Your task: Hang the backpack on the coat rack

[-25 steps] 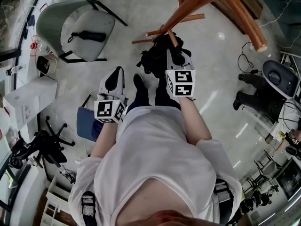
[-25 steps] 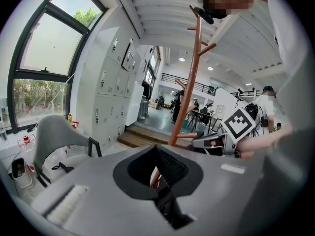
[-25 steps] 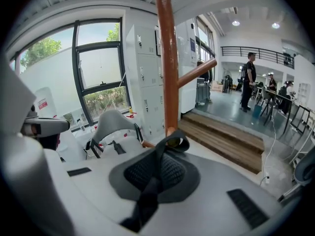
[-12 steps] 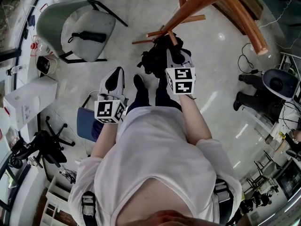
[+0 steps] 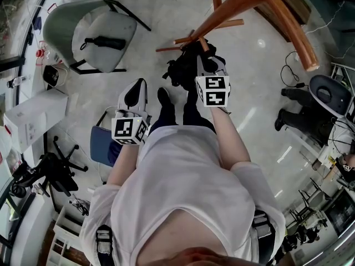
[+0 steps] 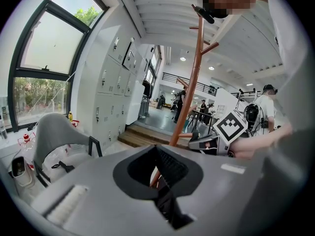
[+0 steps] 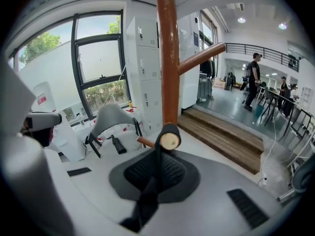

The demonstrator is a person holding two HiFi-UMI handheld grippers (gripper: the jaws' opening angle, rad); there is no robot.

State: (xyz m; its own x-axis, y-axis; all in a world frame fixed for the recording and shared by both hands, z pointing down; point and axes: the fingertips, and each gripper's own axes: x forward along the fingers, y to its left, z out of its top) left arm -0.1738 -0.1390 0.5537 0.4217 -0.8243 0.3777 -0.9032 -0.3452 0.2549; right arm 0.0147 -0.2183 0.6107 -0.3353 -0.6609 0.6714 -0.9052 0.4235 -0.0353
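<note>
Right gripper [image 7: 156, 173]: fingers clamped shut on backpack strap [image 7: 158, 154]. The strap runs from between them up over the coat rack peg [image 7: 170, 140] just beyond. Left gripper [image 6: 160, 173]: fingers slightly apart, empty.

one wooden coat rack [image 5: 238, 4], one black backpack [image 5: 178, 71], one grey chair [image 5: 66, 24], one white box [image 5: 33, 118], and two grippers: left gripper [image 5: 138, 87], right gripper [image 5: 204, 64].
</note>
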